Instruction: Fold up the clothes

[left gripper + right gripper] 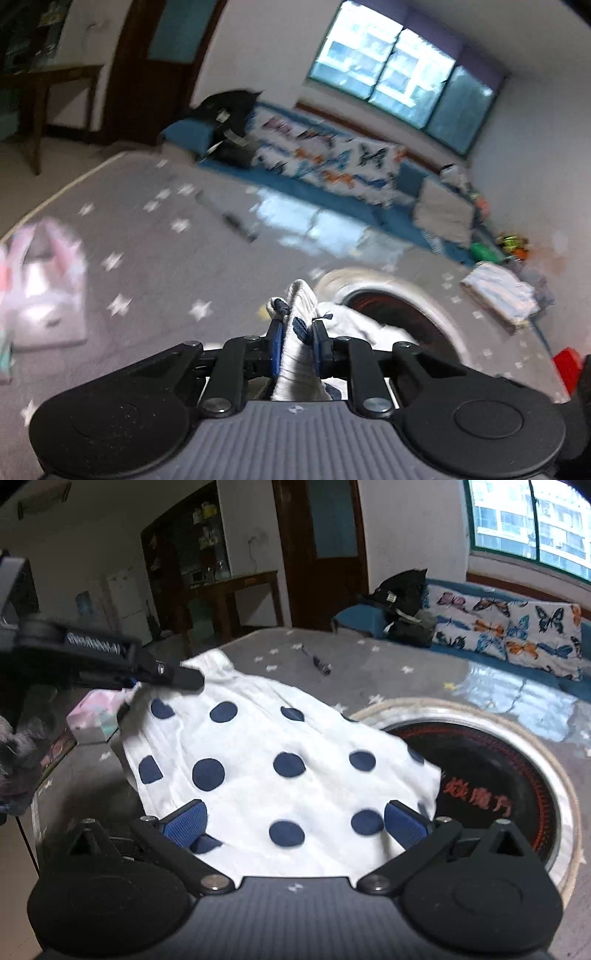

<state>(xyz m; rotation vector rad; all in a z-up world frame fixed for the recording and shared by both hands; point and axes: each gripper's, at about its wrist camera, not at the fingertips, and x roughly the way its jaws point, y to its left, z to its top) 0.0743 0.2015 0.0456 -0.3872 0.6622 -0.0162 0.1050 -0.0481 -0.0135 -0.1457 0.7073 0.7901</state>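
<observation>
**Cotton corner caught, other side waiting**

White spotted cloth (280,760) lies spread on the grey table (461,679), partly over the round hotplate (498,775) at three o'clock. The left claw (298,345) pinches a bunched corner; the right claw (295,823) gapes wide, empty, over the near edge. Best lift evenly, keeping the fabric taut, before folding across.

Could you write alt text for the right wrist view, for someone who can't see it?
A white cloth with navy dots lies spread on a grey table, partly covering a round black hob. The right gripper hangs open over its near edge; the left gripper pinches a far corner.
</observation>
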